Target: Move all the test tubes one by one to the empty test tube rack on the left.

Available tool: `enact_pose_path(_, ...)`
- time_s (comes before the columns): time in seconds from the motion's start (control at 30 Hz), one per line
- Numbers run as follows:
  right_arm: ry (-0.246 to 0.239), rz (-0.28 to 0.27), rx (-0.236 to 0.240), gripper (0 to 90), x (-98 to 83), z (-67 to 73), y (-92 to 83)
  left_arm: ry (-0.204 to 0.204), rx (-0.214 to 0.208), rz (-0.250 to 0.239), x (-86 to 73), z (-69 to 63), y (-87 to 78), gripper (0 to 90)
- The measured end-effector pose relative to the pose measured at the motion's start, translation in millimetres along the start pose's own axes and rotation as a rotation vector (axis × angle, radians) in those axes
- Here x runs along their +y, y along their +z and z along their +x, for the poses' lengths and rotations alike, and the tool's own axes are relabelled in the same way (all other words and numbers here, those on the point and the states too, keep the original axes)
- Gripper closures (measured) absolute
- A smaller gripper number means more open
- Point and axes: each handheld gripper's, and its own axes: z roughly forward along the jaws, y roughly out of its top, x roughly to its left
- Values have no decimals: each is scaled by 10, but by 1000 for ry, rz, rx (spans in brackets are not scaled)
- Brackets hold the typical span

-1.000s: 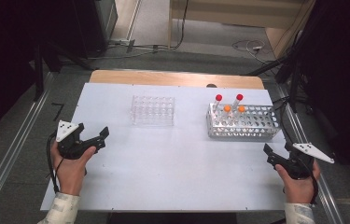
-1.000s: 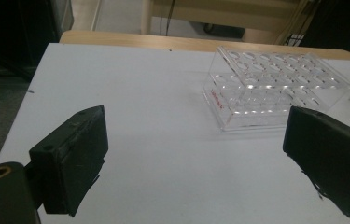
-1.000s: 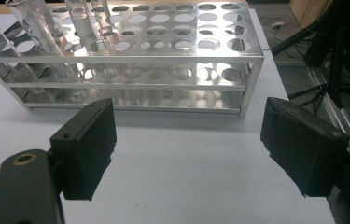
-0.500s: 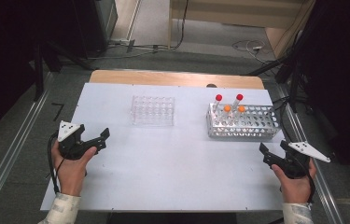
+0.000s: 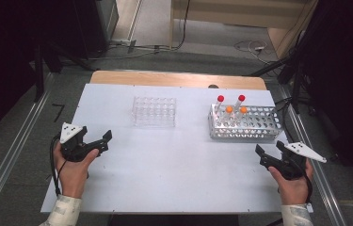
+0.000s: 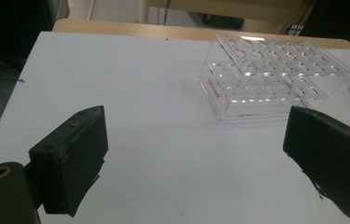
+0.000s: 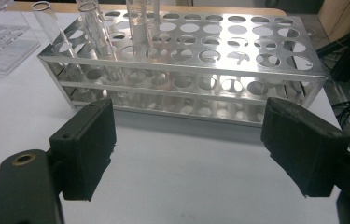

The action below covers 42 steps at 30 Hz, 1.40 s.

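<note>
- The left gripper [image 5: 96, 143] rests low over the near-left part of the white bench [image 5: 174, 179], jaws spread wide with nothing between them; it looks like a ready pose, not a grasp.
- The right gripper [image 5: 270, 155] sits at the near-right edge of the bench, jaws likewise spread and empty, aimed at the metal rack [image 5: 252, 125] just ahead of it, which probably makes that rack its first target.
- The metal rack stands at the far right and carries four capped tubes [image 5: 230, 109], two red-capped and two orange-capped, grouped at its left end; most holes are vacant.
- The clear rack [image 5: 154, 111] stands empty near the bench's middle, well apart from the metal one, plausibly as a place to receive tubes.
- The right gripper view adds what the high view lacks: the tubes' clear bodies passing down through the rack's tiers, though their caps are cut off at the top.
- The left gripper view shows the clear rack's rows of holes and small red lettering on its side, too small to read.
</note>
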Motion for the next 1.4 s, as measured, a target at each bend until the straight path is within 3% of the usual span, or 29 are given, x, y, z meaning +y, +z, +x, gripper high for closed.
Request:
enact_pose_path(0.3,2,2,16,164,2,44,37,-7,1,-10,11,12,-17,68)
enact_pose_path(0.53,-31,15,38,164,1,143,109,2,2,-2,2,3,-1,68)
enact_pose_path(0.93,-44,18,54,164,27,228,176,0,-7,0,1,-13,4,68)
enact_pose_path(1.4,-56,-4,64,171,119,303,257,2,-8,7,-5,-24,11,68)
